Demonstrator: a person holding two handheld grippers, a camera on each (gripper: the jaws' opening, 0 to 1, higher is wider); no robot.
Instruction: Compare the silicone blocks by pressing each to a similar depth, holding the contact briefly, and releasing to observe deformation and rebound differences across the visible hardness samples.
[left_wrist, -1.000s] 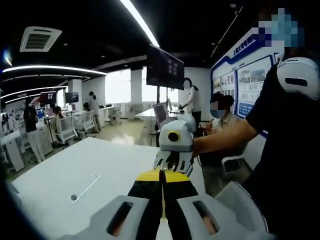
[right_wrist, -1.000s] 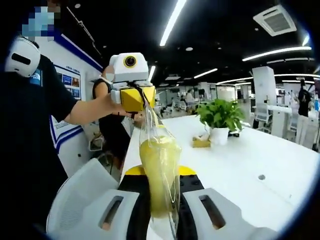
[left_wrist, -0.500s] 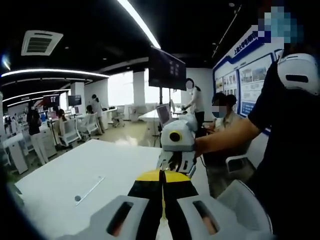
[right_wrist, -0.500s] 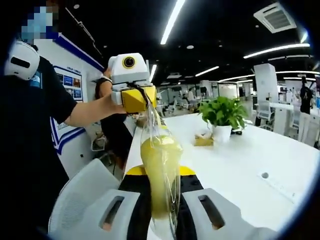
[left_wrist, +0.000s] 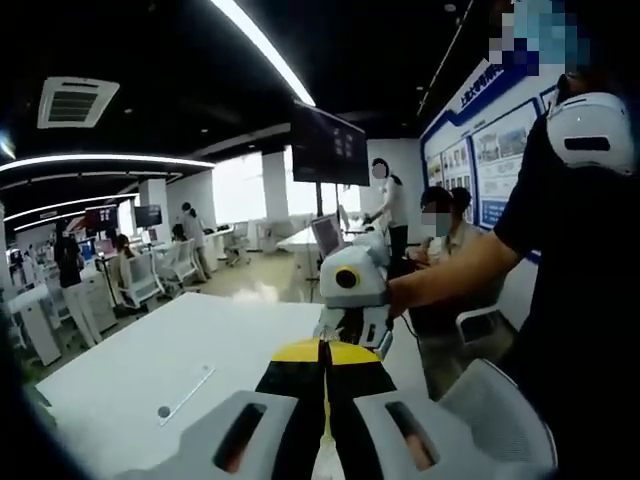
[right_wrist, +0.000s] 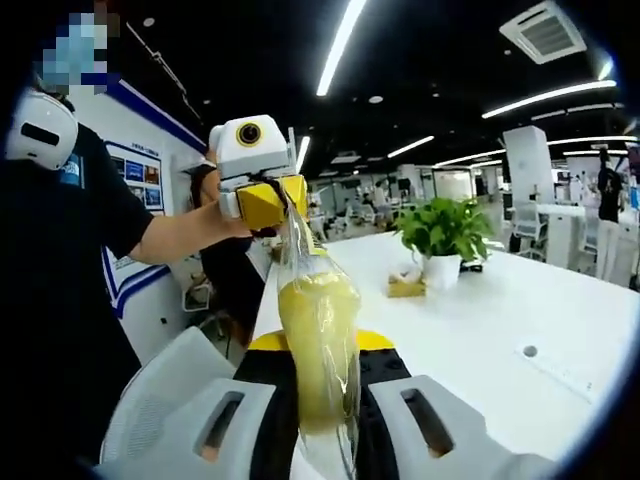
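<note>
Both grippers were clamped on a clear plastic bag (right_wrist: 318, 330) with a yellow silicone block (right_wrist: 315, 345) inside, right gripper (right_wrist: 318, 400) low, left gripper (right_wrist: 270, 200) at its neck above the white table (right_wrist: 480, 330); looked soft, slippery, best gripped through the block.

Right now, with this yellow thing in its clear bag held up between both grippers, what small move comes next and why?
Probably lower the bag to the white table: the left gripper pinches its top, the right gripper its lower part, so it hangs in mid-air, where pressing can't begin.
</note>
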